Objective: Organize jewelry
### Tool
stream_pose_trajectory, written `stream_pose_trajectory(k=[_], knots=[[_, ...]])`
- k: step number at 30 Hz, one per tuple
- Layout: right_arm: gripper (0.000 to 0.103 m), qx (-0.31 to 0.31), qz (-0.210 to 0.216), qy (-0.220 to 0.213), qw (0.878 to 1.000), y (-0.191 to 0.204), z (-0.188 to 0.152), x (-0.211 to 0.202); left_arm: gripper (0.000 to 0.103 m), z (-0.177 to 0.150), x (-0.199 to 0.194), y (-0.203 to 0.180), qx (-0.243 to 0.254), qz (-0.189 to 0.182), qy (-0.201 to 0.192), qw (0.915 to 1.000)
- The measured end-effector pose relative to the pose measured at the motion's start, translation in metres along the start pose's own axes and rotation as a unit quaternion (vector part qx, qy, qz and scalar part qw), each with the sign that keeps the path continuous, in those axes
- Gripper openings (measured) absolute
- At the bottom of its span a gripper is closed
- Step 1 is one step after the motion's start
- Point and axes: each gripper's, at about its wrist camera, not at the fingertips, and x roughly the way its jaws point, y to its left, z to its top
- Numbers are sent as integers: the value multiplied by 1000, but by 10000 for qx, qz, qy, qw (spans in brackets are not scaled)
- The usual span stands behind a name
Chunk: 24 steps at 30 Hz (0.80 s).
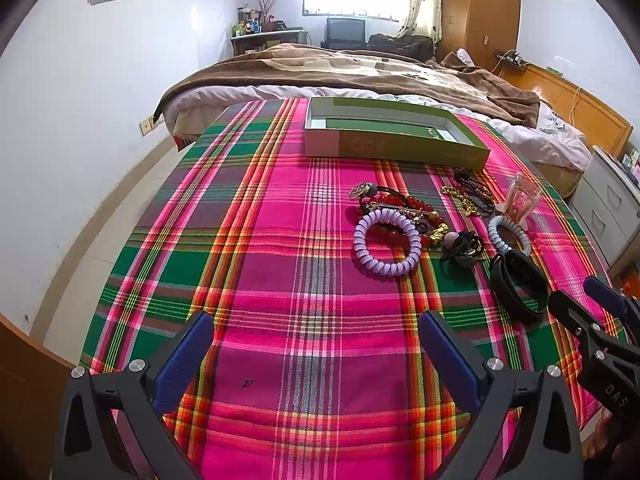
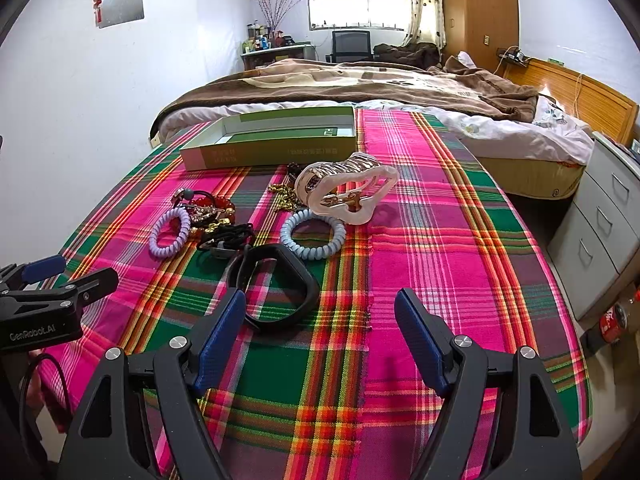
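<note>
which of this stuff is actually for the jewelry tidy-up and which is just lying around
For the job: green box, purple coil band, blue coil band, red bead bracelet, gold chain, black wristband, hair claw.

Lying about: bed, drawer cabinet, chair.

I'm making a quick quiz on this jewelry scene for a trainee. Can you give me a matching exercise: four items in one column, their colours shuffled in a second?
Items:
1. Open box at the far end of the cloth
2. Wristband nearest the right tongs
3. Coil hair tie on the left of the pile
4. Large hair claw

Colours:
A. black
B. pale pink with gold
C. green
D. lilac

Pairs: 1-C, 2-A, 3-D, 4-B

Both the right and the left tongs are open and hold nothing.
</note>
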Motion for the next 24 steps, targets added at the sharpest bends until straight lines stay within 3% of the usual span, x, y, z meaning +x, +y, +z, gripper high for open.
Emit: stream_pose_trajectory(k=[15, 24], knots=[[77, -16, 6, -7, 10000, 0, 1, 0, 103, 0, 0, -2, -3, 11, -12, 10000], [77, -172, 248, 39, 9995, 5, 2, 6, 103, 0, 3, 0, 33, -170, 91, 9998]])
